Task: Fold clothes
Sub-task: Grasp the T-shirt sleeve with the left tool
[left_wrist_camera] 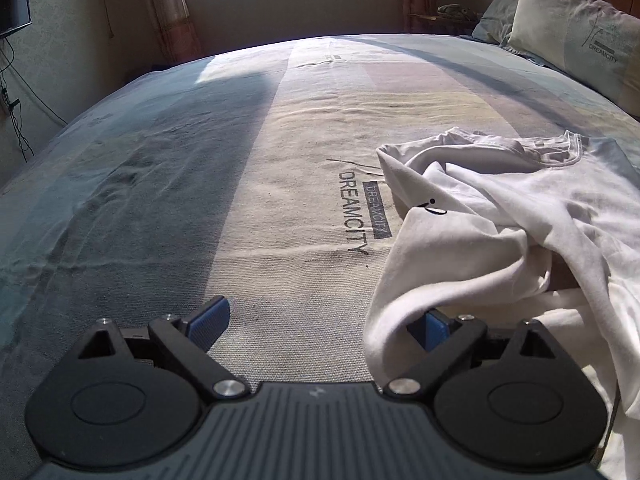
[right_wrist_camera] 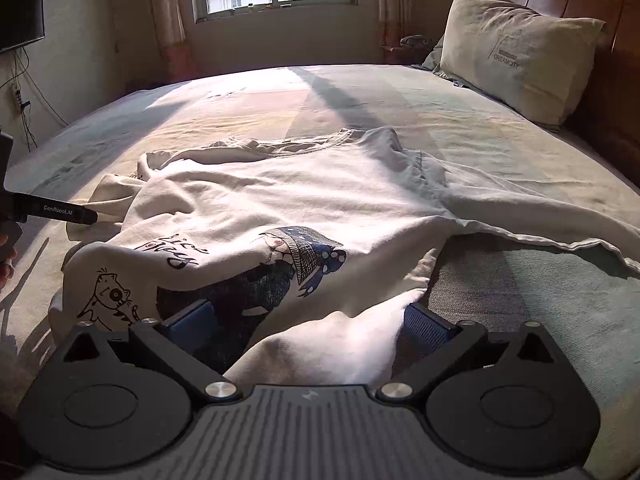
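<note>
Both pairs of fingers stand spread wide. On the left gripper [left_wrist_camera: 320, 326], the outer finger [left_wrist_camera: 210, 322] hangs clear over bare bedspread [left_wrist_camera: 180, 200], while the inner one is half hidden under a hanging fold of the white T-shirt [left_wrist_camera: 500, 216]; nothing is pinched. On the right gripper [right_wrist_camera: 308, 322], the blue pads [right_wrist_camera: 426, 326] sit either side of a raised hump of shirt cloth that bulges between them, but the jaws have not closed on it.

Crumpled rather than flat, the T-shirt [right_wrist_camera: 300, 192] lies on the bedspread [right_wrist_camera: 540, 300], on the side nearer the grippers and well apart from the pillow [right_wrist_camera: 516, 56] at the headboard. Its neckline points toward the window, the cartoon print faces up near the right gripper, and one sleeve stretches out toward the pillow side. Seen from the right wrist, the left gripper's tip [right_wrist_camera: 76, 214] rests beside the shirt's far bunched edge.

Thin jersey like this looks light, limp and far from fragile; it probably sags and drags rather than holding a shape. A sound hold is likely the hem corners or the shoulder seams, pinching both layers so the cloth can be pulled taut and flattened before any fold.
</note>
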`<state>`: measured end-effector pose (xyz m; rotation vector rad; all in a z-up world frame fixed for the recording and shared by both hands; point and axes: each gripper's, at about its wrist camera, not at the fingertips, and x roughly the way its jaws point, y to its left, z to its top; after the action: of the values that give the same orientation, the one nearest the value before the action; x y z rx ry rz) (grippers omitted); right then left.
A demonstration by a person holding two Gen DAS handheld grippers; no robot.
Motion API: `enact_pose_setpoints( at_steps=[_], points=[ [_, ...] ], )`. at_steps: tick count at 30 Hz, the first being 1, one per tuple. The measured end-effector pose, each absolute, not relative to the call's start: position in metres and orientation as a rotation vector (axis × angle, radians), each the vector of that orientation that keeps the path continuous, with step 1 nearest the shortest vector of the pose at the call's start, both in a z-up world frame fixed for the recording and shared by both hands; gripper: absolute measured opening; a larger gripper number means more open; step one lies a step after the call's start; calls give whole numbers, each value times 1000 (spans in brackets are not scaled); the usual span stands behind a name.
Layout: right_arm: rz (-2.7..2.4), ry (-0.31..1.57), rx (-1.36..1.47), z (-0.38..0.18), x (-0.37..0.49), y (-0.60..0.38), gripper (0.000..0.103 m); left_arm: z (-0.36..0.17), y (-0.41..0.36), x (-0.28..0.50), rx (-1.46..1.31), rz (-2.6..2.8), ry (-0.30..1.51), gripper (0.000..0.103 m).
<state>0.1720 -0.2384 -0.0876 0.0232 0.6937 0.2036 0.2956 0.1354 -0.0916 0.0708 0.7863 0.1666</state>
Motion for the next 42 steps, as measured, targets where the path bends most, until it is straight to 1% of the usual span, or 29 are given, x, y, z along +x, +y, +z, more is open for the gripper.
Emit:
enact_pose_setpoints(
  at_steps=[4,7,8,13,16,20,23,25,30,37,42],
  points=[
    [204,698,33,-89,174,-240,103,-85,168,314,169,315,798,95],
    [203,699,29,-89,175,-239,103,-76,187,320,126,331,818,95],
    [202,700,28,-89,175,-239,103,-72,185,318,111,308,820,94],
    [199,703,20,-90,176,-237,103,-56,144,293,52,97,797,94],
    [201,700,12,-90,174,-236,103,-52,113,294,29,-3,804,94],
    [202,696,19,-89,173,-238,103,-56,76,330,96,26,843,94],
    [203,693,29,-89,173,-239,103,-71,57,360,159,69,928,94],
    [204,693,37,-89,174,-240,103,-82,51,364,200,79,979,94],
    [211,680,71,-87,172,-246,103,-86,62,332,264,73,1016,94],
    [219,668,97,-84,168,-250,103,-89,110,272,330,150,1096,95],
    [223,656,120,-82,166,-254,103,-72,126,249,338,176,1069,94]
  ],
)
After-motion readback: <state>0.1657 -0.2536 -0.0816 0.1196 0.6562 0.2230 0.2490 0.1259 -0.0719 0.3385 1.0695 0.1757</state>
